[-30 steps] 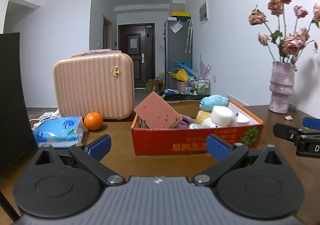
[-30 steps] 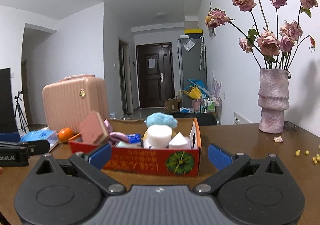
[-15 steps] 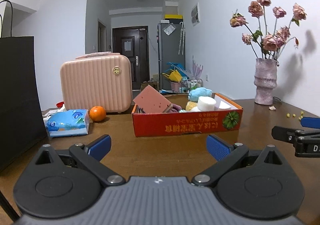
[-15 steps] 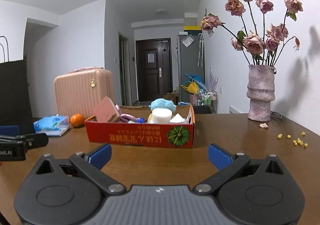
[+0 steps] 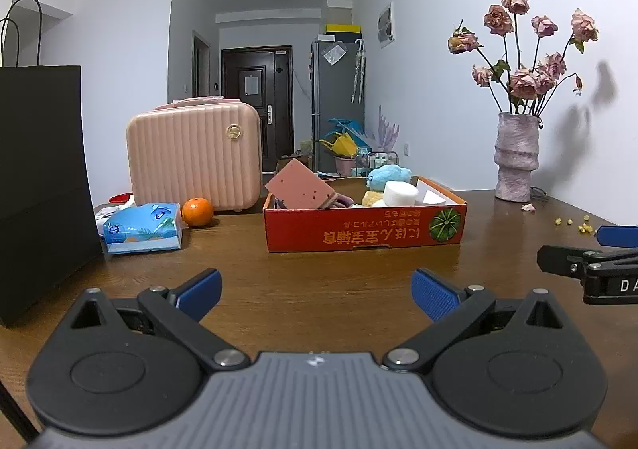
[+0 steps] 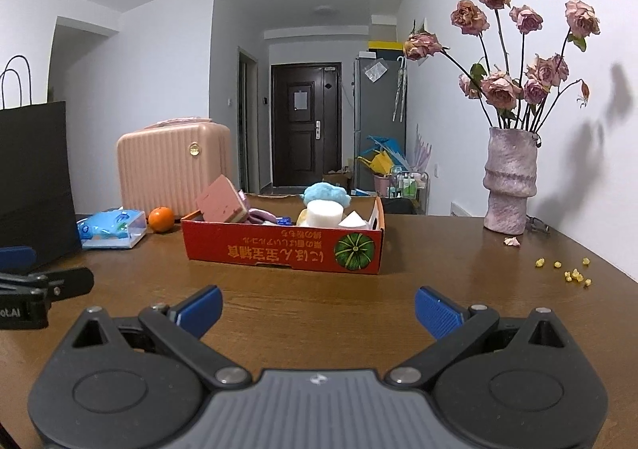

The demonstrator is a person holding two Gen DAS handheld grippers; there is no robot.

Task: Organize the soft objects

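Both grippers have pulled back from the red cardboard box (image 5: 365, 227). I'm holding my left gripper (image 5: 315, 289) and right gripper (image 6: 317, 307) wide open and empty over the table (image 6: 303, 313); ahead, the box holds the pink sponge (image 5: 301, 186), white foam cylinder (image 5: 400, 193) and blue plush (image 5: 388, 174).

Box (image 5: 363, 230): red card – orange lettering, green striped pumpkin print
Sponge (image 5: 301, 183): dusty pink, dark specks
Plush (image 5: 388, 173): light blue
Foam cylinder (image 5: 400, 193): white
Suitcase (image 5: 194, 156): pale pink, ribbed – gold badge
Fruit (image 5: 197, 211): orange
Tissue pack (image 5: 142, 227): blue, white
Vase (image 6: 510, 179): mottled mauve
Roses (image 6: 518, 46): faded pink
Bag (image 5: 40, 186): black
Table (image 5: 319, 281): brown woodgrain
Finger pads (image 5: 432, 293): blue
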